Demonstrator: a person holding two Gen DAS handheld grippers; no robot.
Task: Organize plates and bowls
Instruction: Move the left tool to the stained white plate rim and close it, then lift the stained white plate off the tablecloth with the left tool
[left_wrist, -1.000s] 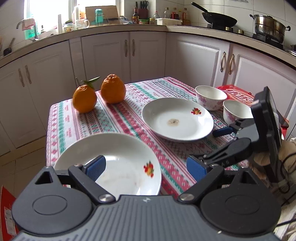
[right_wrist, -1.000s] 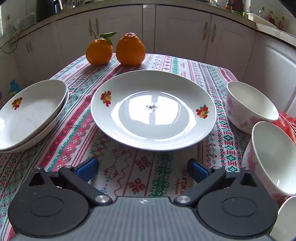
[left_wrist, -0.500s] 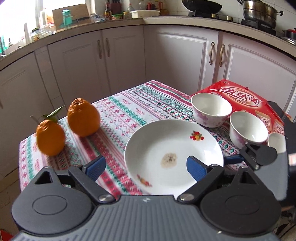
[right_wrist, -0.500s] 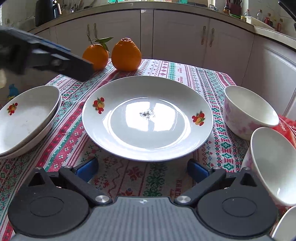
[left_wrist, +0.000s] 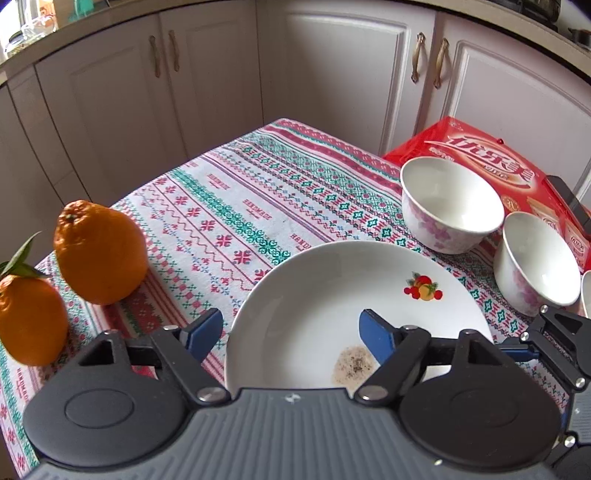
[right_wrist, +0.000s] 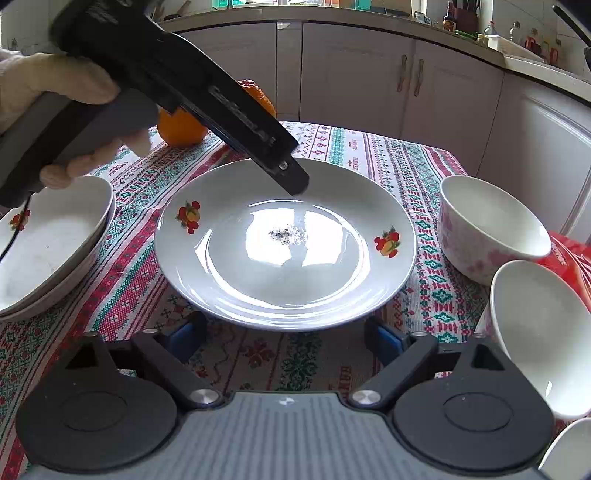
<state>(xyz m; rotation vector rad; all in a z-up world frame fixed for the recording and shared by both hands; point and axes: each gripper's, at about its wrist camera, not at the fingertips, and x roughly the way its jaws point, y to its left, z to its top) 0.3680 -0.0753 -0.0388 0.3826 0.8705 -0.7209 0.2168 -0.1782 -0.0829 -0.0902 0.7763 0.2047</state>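
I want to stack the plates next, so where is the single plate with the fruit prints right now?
The plate lies mid-table on the tablecloth, between the stacked plates to its left and the floral bowls to its right, with the open left gripper over it.

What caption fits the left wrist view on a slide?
Open left gripper poised over the left rim of a crumb-marked fruit-print plate, with two oranges to its left and floral bowls to its right.

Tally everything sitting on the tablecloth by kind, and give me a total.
Plates: 3, one in the centre and two stacked at the left
Bowls: 3
Oranges: 2
Red box: 1
Total: 9
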